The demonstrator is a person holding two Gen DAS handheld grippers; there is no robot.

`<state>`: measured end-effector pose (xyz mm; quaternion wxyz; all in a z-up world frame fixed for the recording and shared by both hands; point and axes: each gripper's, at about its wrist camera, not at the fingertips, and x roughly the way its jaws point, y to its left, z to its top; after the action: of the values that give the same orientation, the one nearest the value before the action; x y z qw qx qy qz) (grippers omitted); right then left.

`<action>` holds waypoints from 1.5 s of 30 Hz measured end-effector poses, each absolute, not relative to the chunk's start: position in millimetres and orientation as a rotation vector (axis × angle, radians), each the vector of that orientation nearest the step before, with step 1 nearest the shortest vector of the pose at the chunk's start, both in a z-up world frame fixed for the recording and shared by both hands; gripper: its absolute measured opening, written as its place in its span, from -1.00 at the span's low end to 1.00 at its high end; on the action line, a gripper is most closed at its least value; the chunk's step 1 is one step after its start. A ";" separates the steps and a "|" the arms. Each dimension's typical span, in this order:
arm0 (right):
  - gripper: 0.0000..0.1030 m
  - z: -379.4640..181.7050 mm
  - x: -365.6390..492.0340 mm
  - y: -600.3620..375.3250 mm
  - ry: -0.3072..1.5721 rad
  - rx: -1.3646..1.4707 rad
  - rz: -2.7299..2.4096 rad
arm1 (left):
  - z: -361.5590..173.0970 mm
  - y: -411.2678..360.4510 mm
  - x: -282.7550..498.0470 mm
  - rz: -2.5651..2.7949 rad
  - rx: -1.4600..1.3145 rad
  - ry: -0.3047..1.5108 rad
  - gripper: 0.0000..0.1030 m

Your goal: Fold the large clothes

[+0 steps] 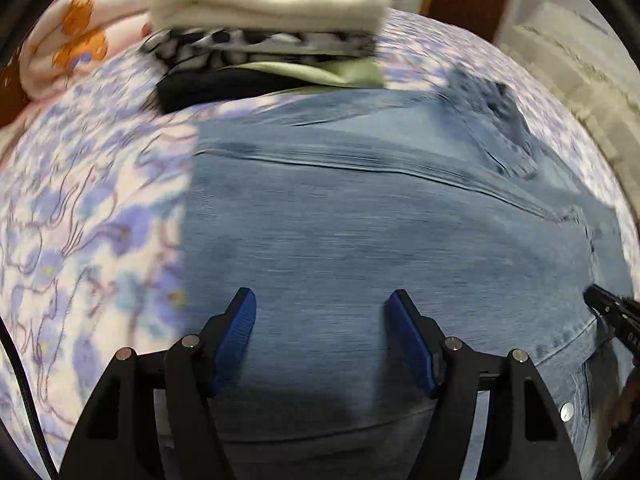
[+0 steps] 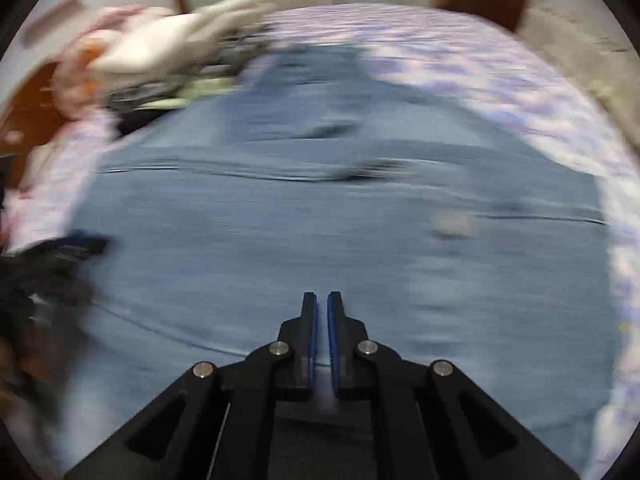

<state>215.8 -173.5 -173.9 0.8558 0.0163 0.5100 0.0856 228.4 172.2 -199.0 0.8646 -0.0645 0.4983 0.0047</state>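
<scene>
Left wrist view: your left gripper (image 1: 322, 302) hangs over the denim garment (image 1: 360, 240) with its blue pads (image 1: 240, 320) spread wide apart and nothing between them; it is released, and only bare denim shows in the gap. The garment lies spread flat across the floral bedsheet (image 1: 88, 216), filling the middle of the frame, with a long seam running across it and a rumpled darker fold, possibly a collar or cuff, near its far right corner. A stitched hem and one metal button (image 1: 567, 411) show at the lower right. At the right edge the black tip of your right gripper (image 1: 600, 300) sits just over that hem.

Behind the denim stands a stack of folded clothes (image 1: 268, 40): a cream piece on top, a black-and-white patterned one beneath, then green and black layers. A pink blanket with orange print (image 1: 72, 36) lies to its left.

Right wrist view: your right gripper (image 2: 322, 300) is clenched, the pads nearly touching with a thin slit between them. I cannot tell whether fabric is pinched there. The picture is heavily blurred. Denim covers most of the frame below the fingers, the bedsheet (image 2: 540, 96) borders it on the right, and your left gripper (image 2: 76, 248) shows as a dark smear at the left edge.
</scene>
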 end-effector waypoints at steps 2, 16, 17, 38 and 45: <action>-1.00 -174.1 214.2 -203.2 1.091 0.184 0.228 | -198.6 183.4 225.9 -0.008 -0.151 1.045 0.31; -0.53 -144.7 174.2 -201.3 1.069 0.173 0.139 | -182.6 171.7 204.0 0.004 -0.117 1.092 0.47; -0.53 -142.7 172.4 -200.8 1.065 0.185 0.141 | -180.4 170.7 200.4 0.002 -0.119 1.093 0.47; -0.52 -112.6 67.6 -198.3 1.069 0.177 0.105 | -142.4 177.7 65.2 -0.005 -0.116 1.064 0.47; -0.53 -91.0 19.6 -191.9 0.922 0.123 0.176 | -141.4 185.1 8.8 0.010 -0.091 1.037 0.47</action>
<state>19.6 -191.9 -91.0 0.8901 0.0593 0.4438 0.0849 8.8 185.1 -141.4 0.8674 -0.0437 0.4956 0.0050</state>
